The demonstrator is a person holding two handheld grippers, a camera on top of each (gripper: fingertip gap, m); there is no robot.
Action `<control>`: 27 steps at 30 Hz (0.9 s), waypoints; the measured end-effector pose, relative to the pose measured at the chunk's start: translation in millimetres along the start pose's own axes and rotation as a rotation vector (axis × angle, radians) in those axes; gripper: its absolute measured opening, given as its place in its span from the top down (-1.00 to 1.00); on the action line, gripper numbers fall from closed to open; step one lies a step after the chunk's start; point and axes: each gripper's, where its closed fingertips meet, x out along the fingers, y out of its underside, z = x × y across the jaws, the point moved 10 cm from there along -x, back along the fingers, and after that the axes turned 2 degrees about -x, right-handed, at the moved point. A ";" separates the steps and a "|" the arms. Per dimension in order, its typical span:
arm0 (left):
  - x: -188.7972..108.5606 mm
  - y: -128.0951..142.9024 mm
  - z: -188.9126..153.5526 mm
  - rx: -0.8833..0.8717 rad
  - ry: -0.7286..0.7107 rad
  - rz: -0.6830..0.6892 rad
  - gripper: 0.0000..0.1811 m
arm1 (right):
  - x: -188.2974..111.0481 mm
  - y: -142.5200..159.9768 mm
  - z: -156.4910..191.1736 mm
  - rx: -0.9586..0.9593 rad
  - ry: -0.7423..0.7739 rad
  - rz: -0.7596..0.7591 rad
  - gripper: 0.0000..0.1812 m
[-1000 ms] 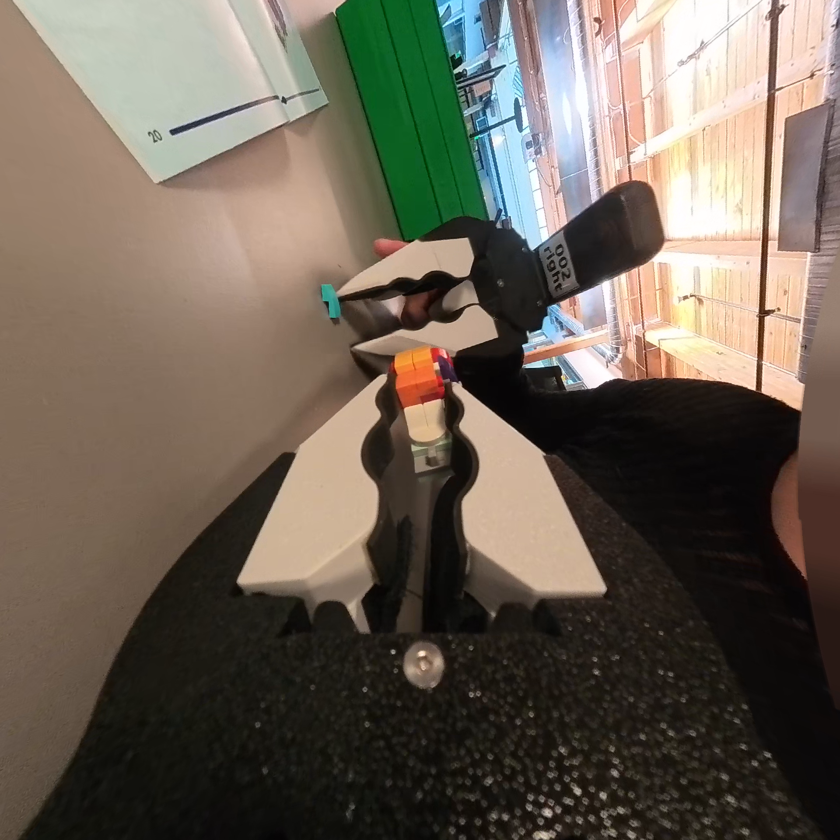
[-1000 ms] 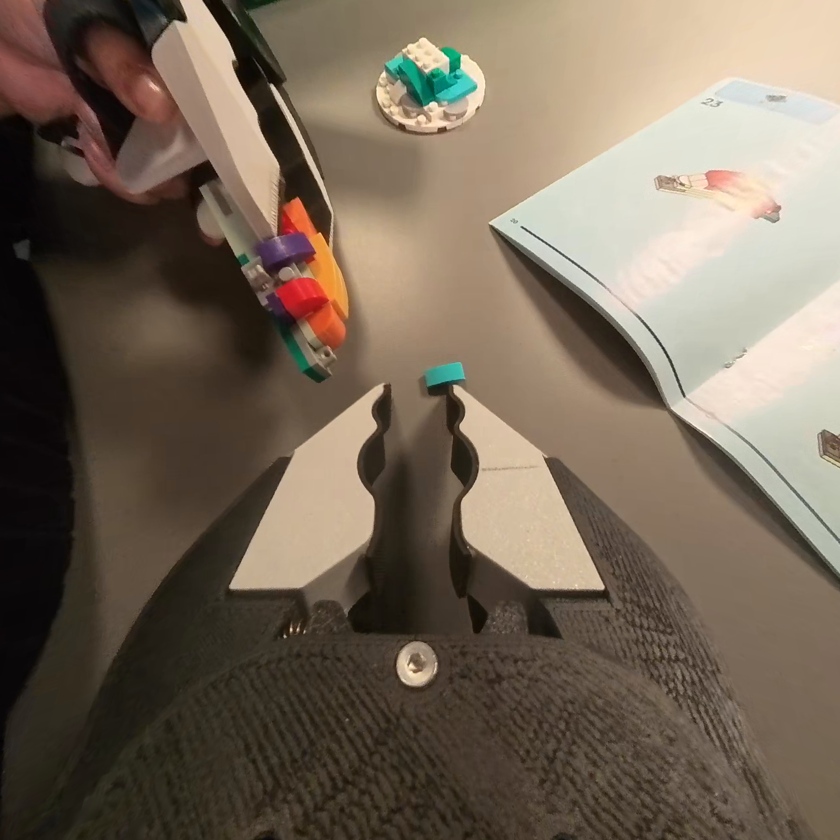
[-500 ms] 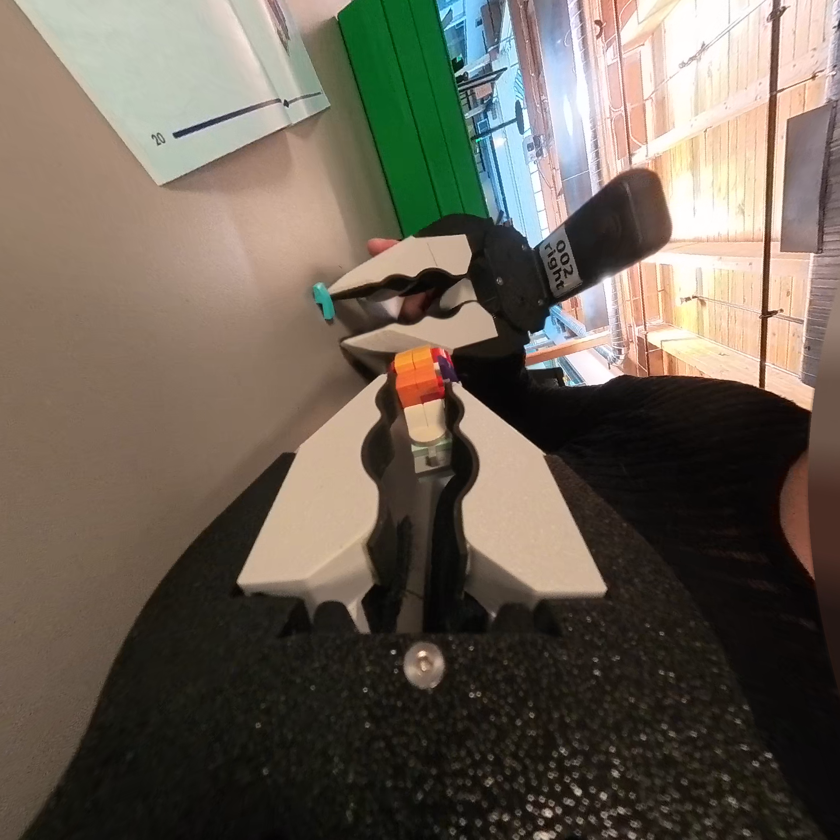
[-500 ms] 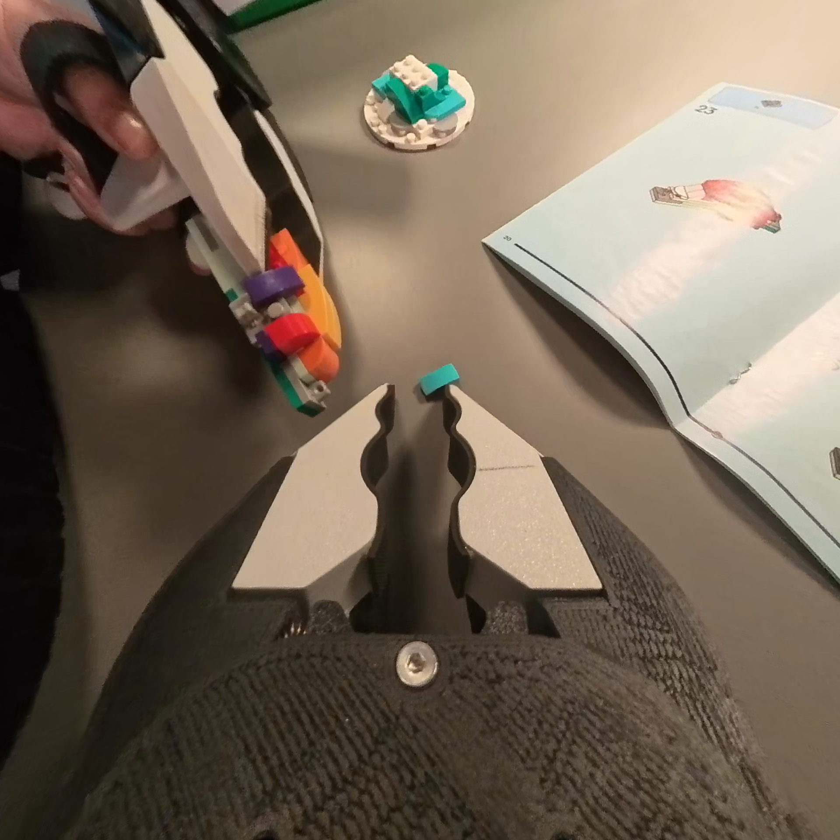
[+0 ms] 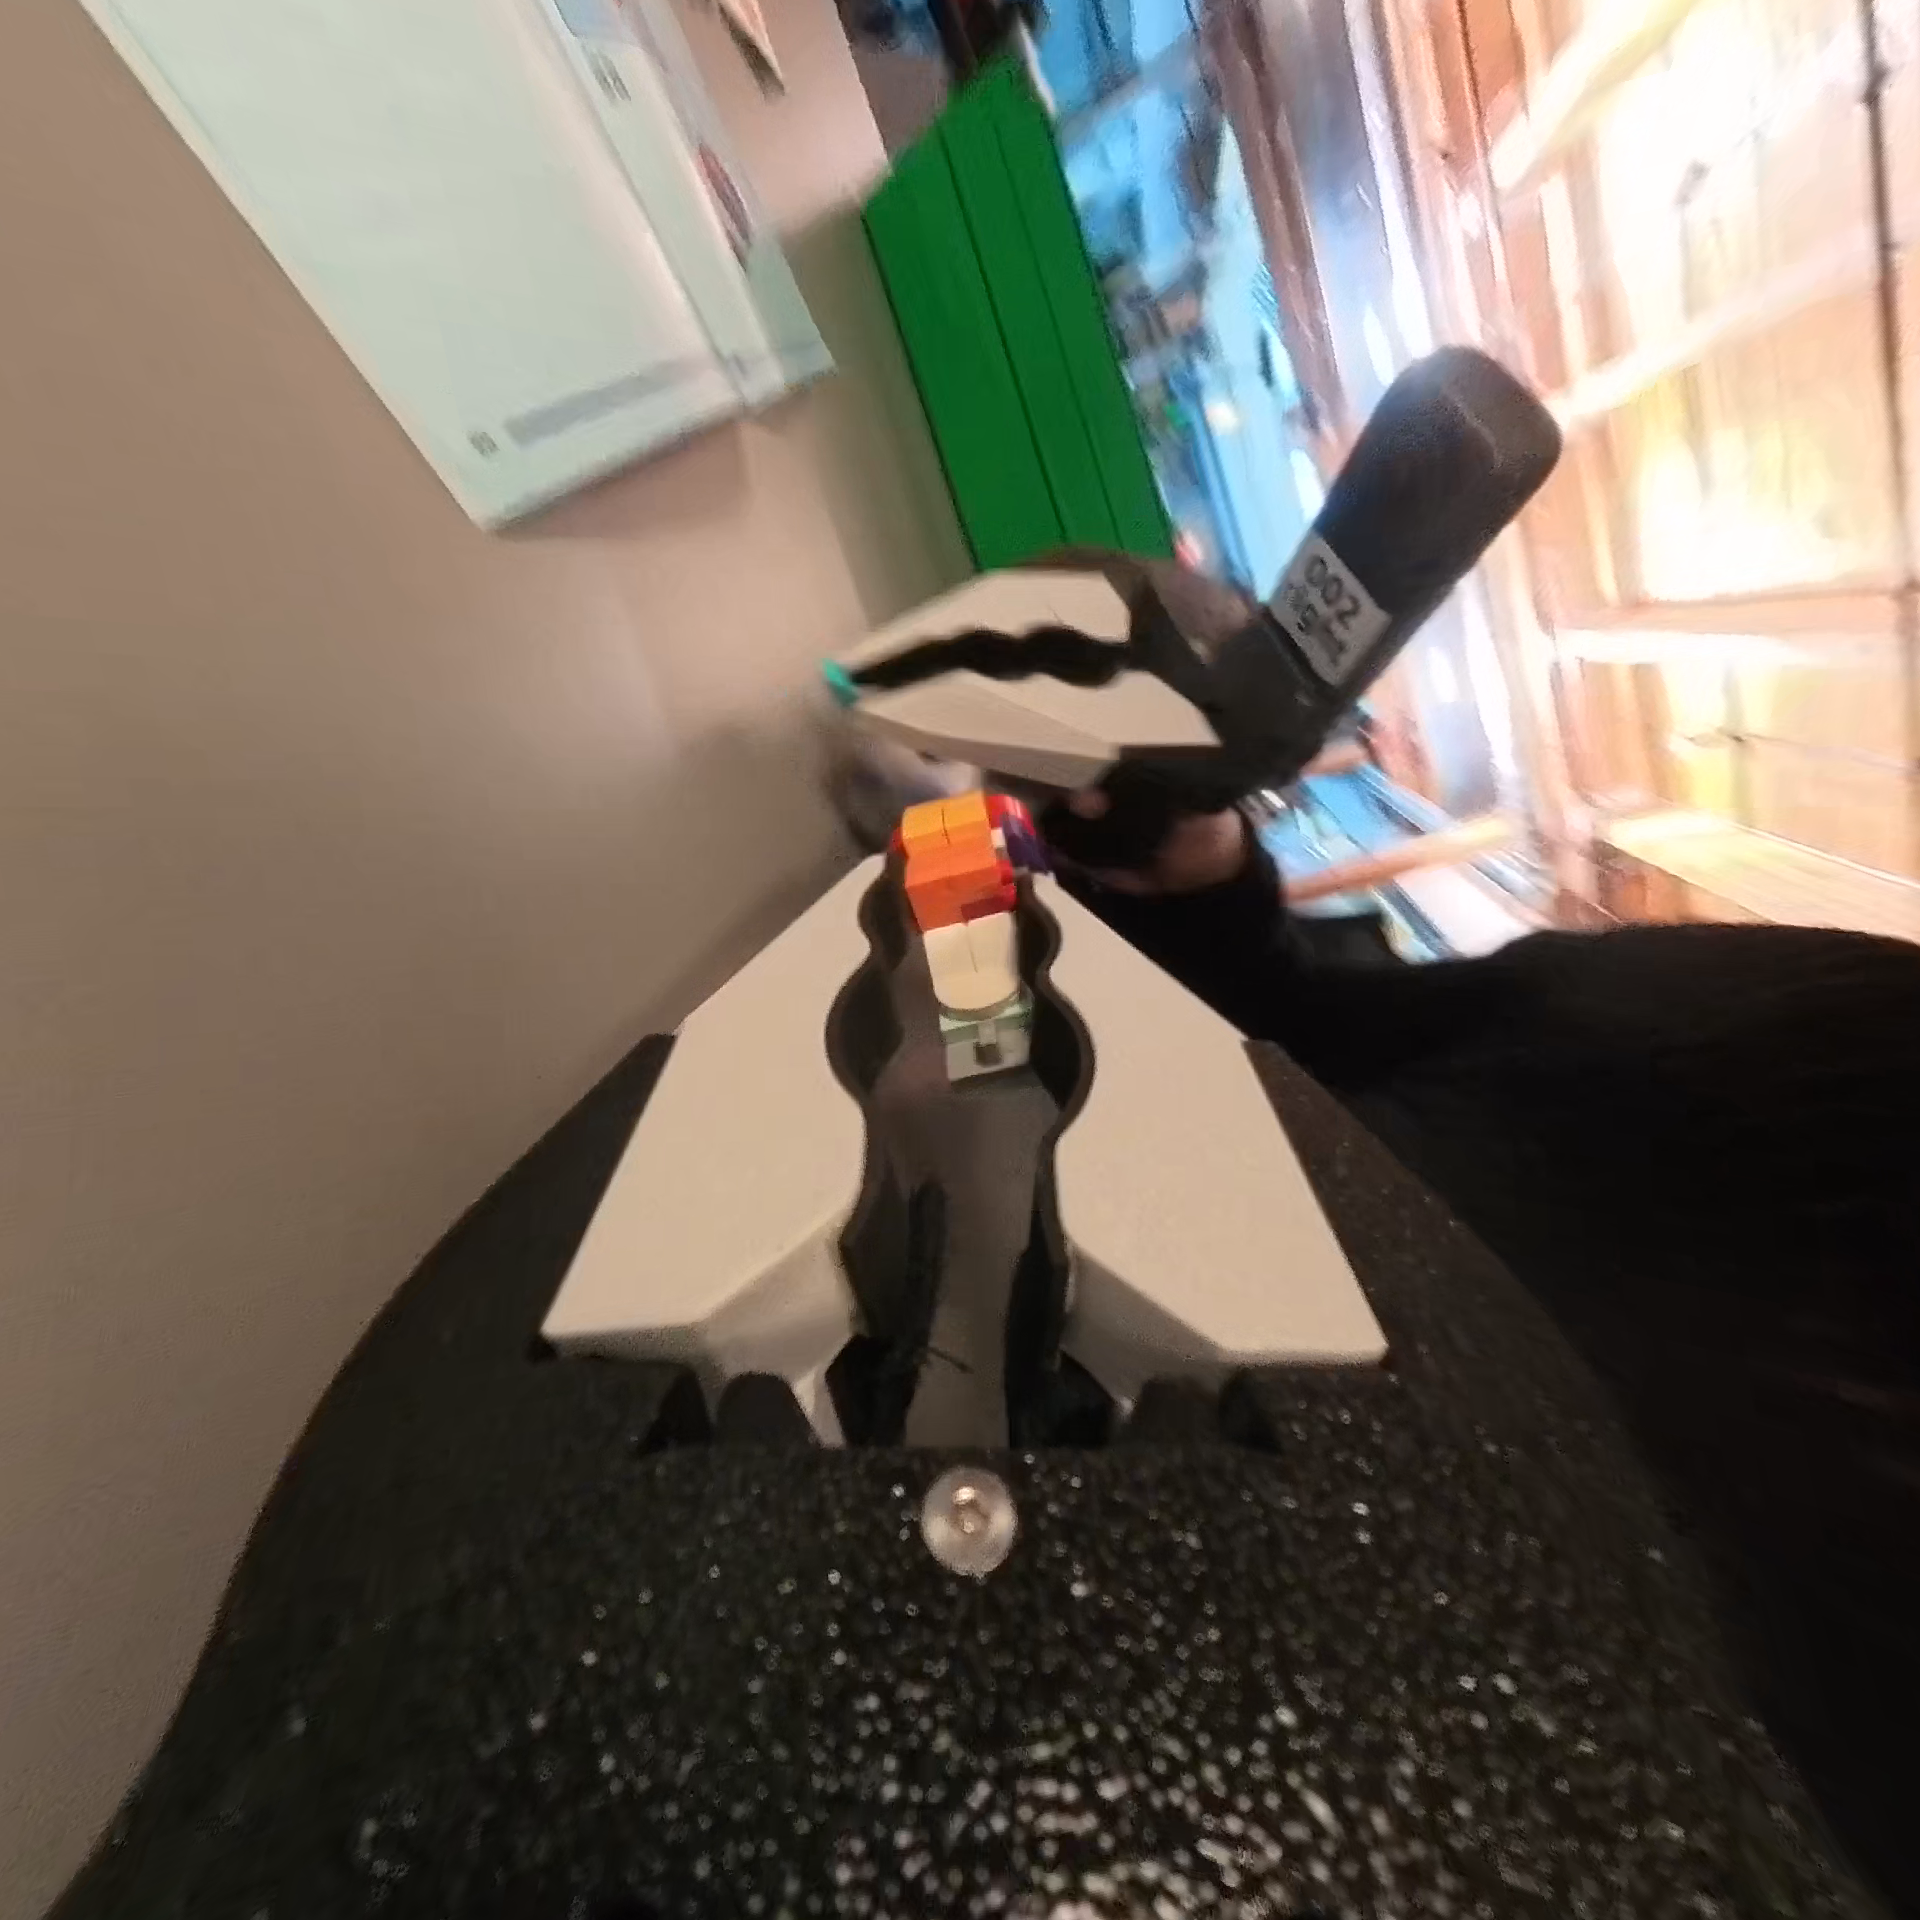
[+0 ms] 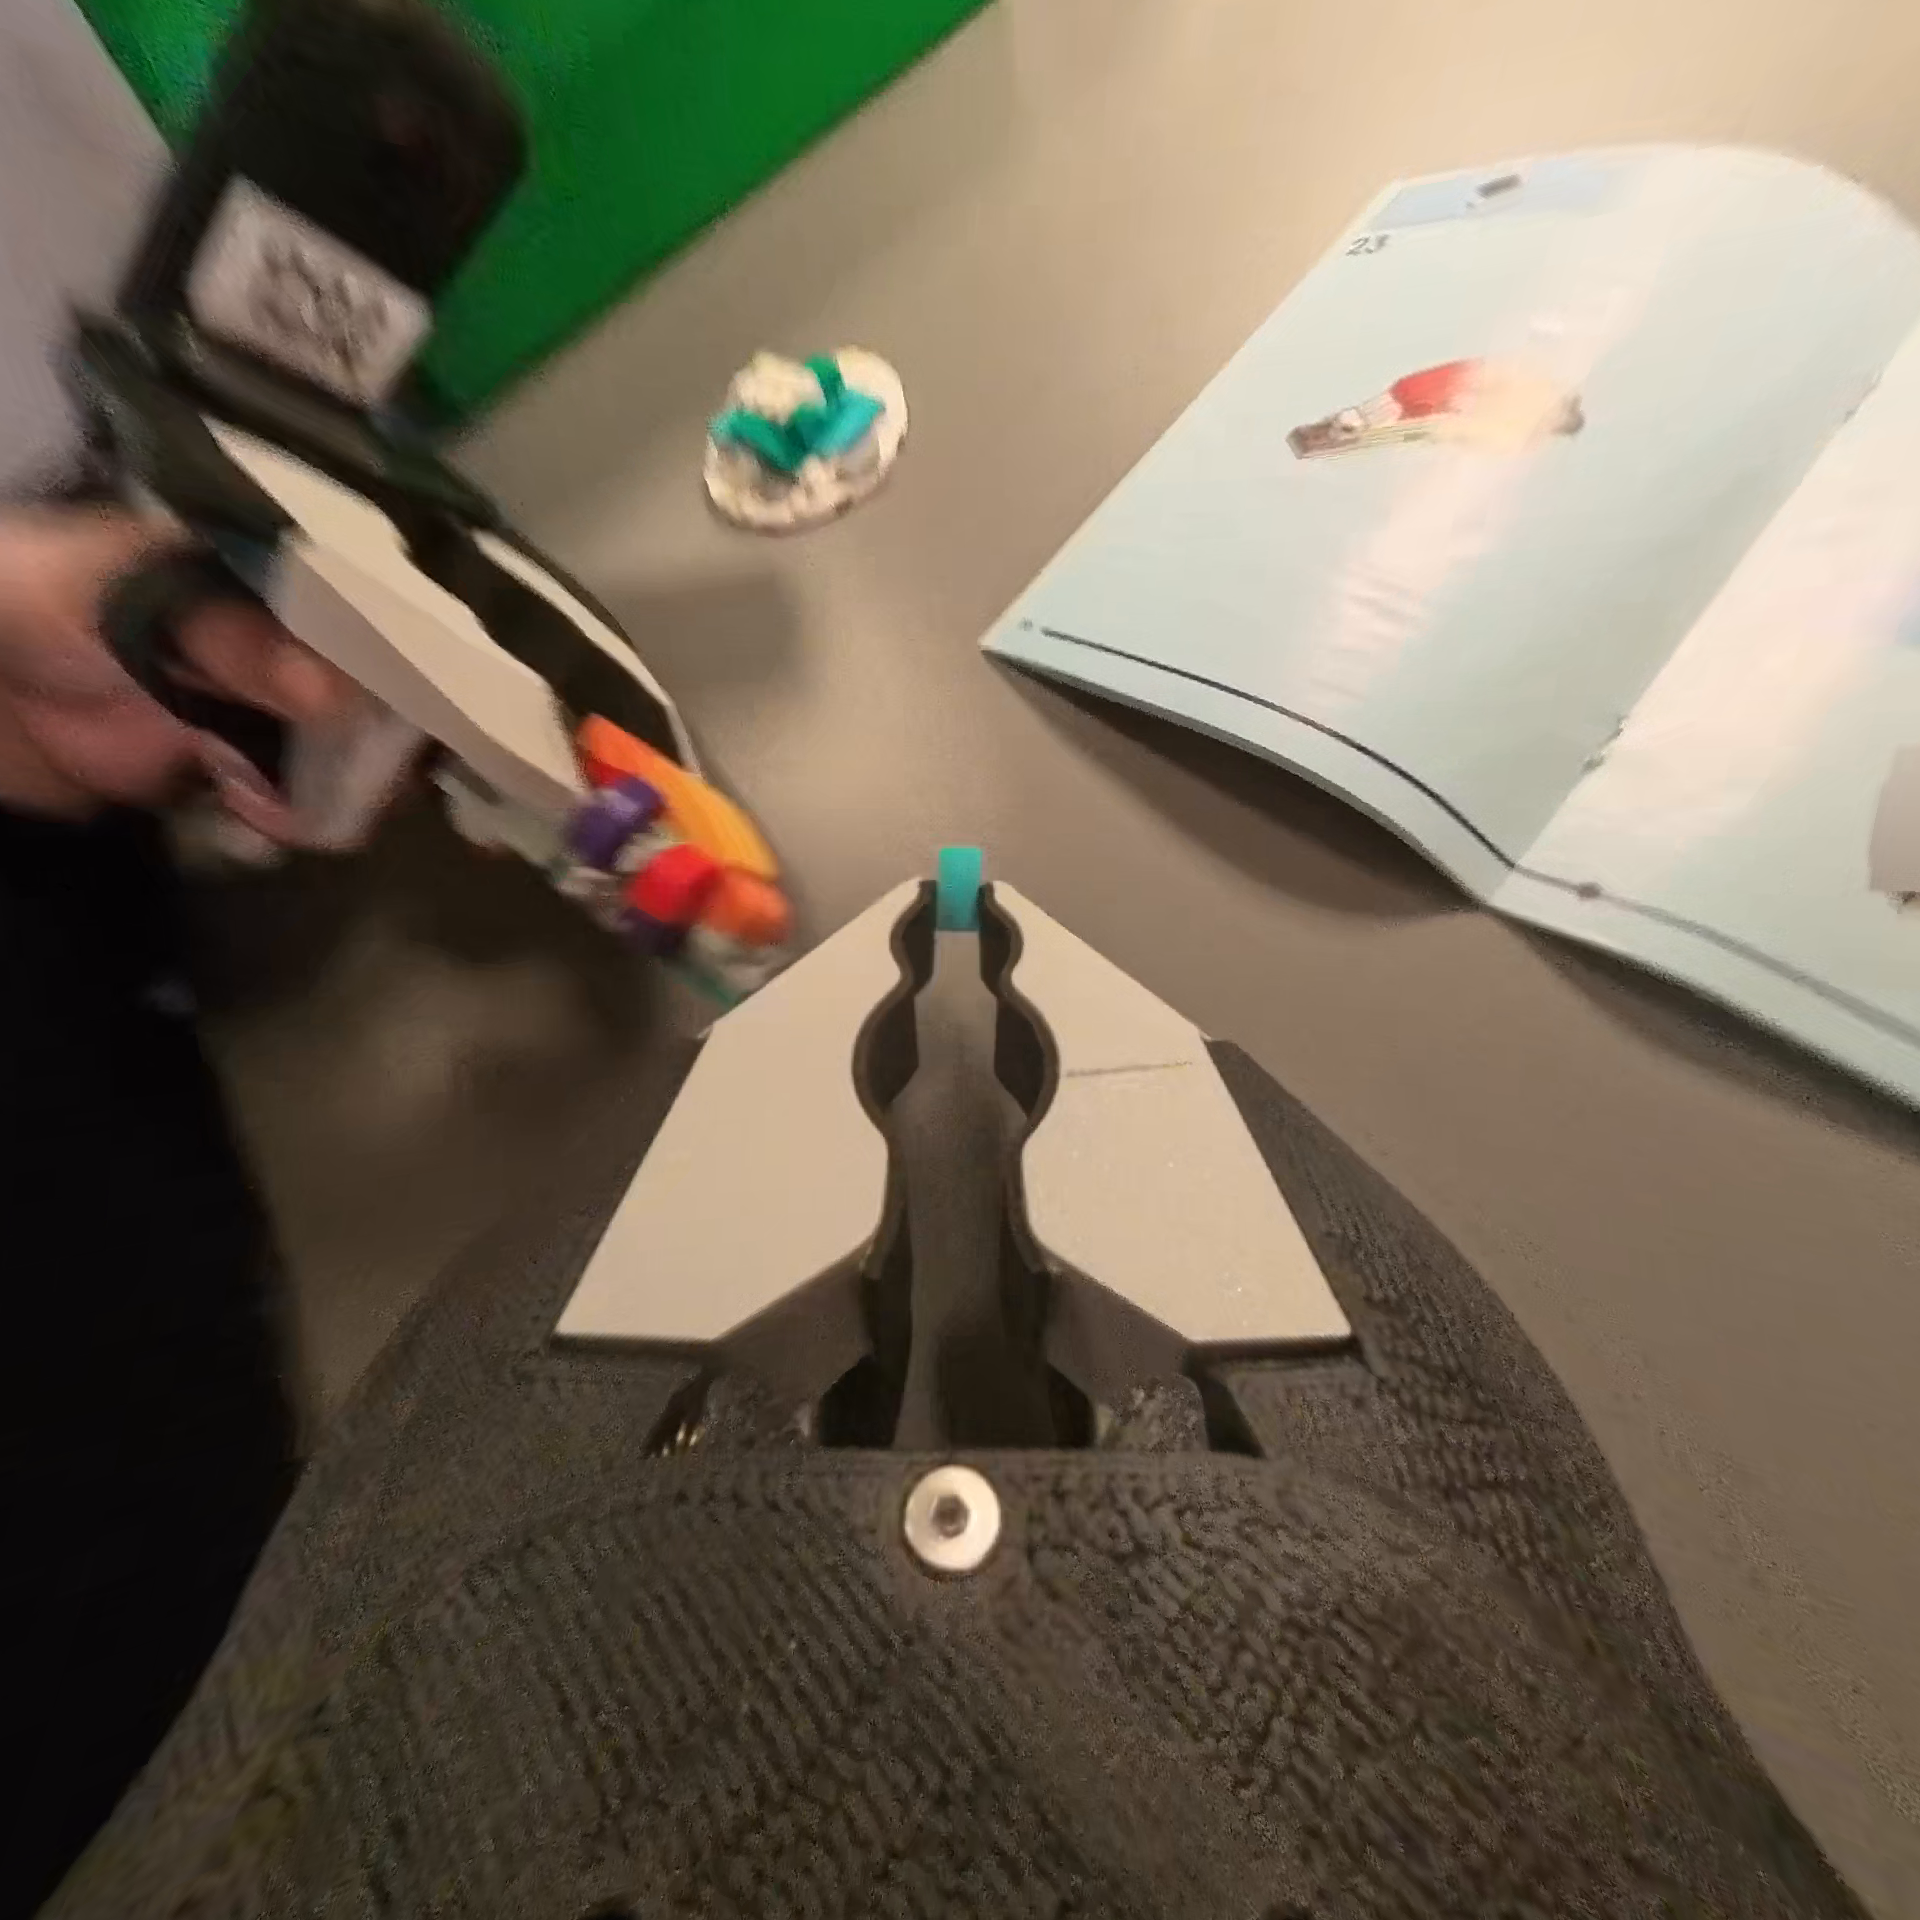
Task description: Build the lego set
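My left gripper [image 5: 961,883] is shut on a small lego model [image 5: 956,862] of orange, white, red and purple bricks. It holds the model above the table; the model also shows in the right wrist view [image 6: 675,883]. My right gripper [image 6: 958,894] is shut on a small teal round piece [image 6: 958,883], pinched on edge at the fingertips and lifted off the table. In the left wrist view that gripper [image 5: 847,691] sits just beyond the model with the teal piece [image 5: 834,681] at its tip.
An open instruction booklet [image 6: 1507,520] lies on the grey table [image 6: 1143,208] to the right. A round white base with teal and white bricks [image 6: 805,436] stands farther back. A green box [image 6: 623,156] is at the far left. The tips of one gripper are about 6 centimetres away from the tips of the other.
My right gripper has closed on the teal piece and lifted it off the table. Both grippers have moved and both views are blurred.
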 end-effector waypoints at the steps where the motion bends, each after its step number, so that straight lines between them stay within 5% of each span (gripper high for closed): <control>1: -2.0 -0.7 -2.9 0.048 -0.052 -0.085 0.80 | -4.5 -2.6 -1.4 0.088 -0.038 -0.041 0.93; 4: 0.8 9.5 -12.3 0.041 -0.046 -0.234 0.80 | -18.8 -14.8 6.9 0.172 -0.056 -0.146 0.93; 12: 0.0 22.2 -10.4 -0.164 0.018 -0.476 0.81 | -23.2 -36.8 60.1 -0.156 0.217 -0.107 0.93; 27: 7.0 25.8 -15.9 -0.114 0.035 -0.459 0.81 | -15.5 -47.3 76.8 -0.206 0.310 0.037 0.93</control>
